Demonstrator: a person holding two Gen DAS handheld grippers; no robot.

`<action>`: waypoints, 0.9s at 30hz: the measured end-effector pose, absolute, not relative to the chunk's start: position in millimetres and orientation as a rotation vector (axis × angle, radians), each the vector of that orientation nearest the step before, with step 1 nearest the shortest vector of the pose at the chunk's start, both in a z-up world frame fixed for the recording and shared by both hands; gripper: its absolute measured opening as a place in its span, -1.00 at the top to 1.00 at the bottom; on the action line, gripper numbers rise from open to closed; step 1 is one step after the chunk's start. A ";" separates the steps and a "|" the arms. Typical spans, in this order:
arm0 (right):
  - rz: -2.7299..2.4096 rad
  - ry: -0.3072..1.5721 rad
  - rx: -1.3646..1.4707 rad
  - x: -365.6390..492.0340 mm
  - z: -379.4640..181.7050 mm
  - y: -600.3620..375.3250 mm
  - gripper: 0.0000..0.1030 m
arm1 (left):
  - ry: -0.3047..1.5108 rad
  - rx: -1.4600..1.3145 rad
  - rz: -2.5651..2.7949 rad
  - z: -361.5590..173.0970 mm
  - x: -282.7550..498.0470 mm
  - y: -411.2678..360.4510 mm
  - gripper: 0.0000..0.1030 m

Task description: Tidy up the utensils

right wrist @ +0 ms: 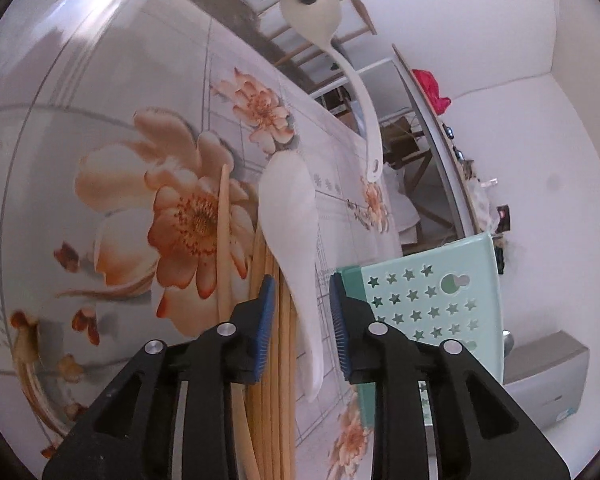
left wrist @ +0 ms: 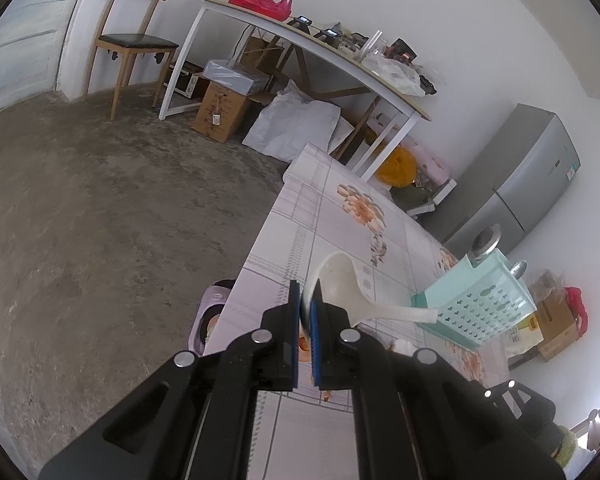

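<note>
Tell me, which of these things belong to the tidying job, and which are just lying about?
Part of the job:
- white rice paddle, held in the left gripper
- white soup spoon on the table
- wooden chopsticks beside it
- mint-green utensil basket
- right gripper, jaws open over the spoon

Just lying about:
- wooden chair
- white desk
- grey fridge
- cardboard box
</note>
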State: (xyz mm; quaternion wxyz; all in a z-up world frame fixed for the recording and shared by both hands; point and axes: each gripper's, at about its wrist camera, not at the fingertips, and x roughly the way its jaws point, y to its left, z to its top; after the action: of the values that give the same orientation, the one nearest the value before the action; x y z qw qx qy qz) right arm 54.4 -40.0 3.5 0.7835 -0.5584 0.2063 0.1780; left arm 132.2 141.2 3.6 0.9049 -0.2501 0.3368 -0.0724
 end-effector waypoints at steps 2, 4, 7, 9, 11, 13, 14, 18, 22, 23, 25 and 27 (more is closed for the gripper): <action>0.400 0.448 -1.186 60.0 6.3 -34.1 0.47 | 0.695 -0.518 -0.149 3.6 131.8 142.0 0.93; 0.419 0.451 -1.176 61.6 8.0 -28.8 0.47 | 0.695 -0.520 -0.147 3.5 131.9 142.4 0.93; 0.439 0.446 -1.179 65.3 -1.6 -21.6 0.47 | 0.696 -0.525 -0.143 2.7 130.8 145.5 0.93; 0.449 0.450 -1.163 72.1 -2.3 -16.3 0.47 | 0.698 -0.529 -0.140 2.0 130.4 147.5 0.93; 0.458 0.466 -1.139 76.2 -1.6 -14.6 0.48 | 0.699 -0.533 -0.138 1.3 129.8 149.3 0.93; 0.467 0.475 -1.123 87.2 -1.0 -13.5 0.51 | 0.701 -0.537 -0.137 0.4 129.6 150.7 0.93; 0.470 0.478 -1.120 84.1 -2.3 -14.4 0.53 | 0.703 -0.538 -0.137 0.0 129.6 151.2 0.93; 0.478 0.486 -1.115 85.2 -7.4 -10.5 0.72 | 0.701 -0.537 -0.131 -0.3 129.0 153.0 0.93; 0.461 0.478 -1.106 85.0 -10.1 -9.4 0.96 | 0.693 -0.539 -0.125 0.9 126.6 154.2 0.93; 0.458 0.469 -1.102 84.3 -8.7 -10.2 0.96 | 0.688 -0.541 -0.126 2.1 125.4 155.2 0.93; 0.444 0.447 -1.086 82.4 -3.3 -13.1 0.98 | 0.678 -0.543 -0.127 5.0 123.0 155.7 0.93; 0.415 0.416 -1.057 79.7 6.1 -17.8 0.99 | 0.657 -0.541 -0.135 11.9 120.0 155.6 0.93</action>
State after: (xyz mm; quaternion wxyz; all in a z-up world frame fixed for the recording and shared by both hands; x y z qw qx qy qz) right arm 79.7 -17.8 6.1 0.8227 -0.4969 0.1955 0.1951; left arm 120.0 155.6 11.9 0.9086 -0.2623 0.3185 -0.0653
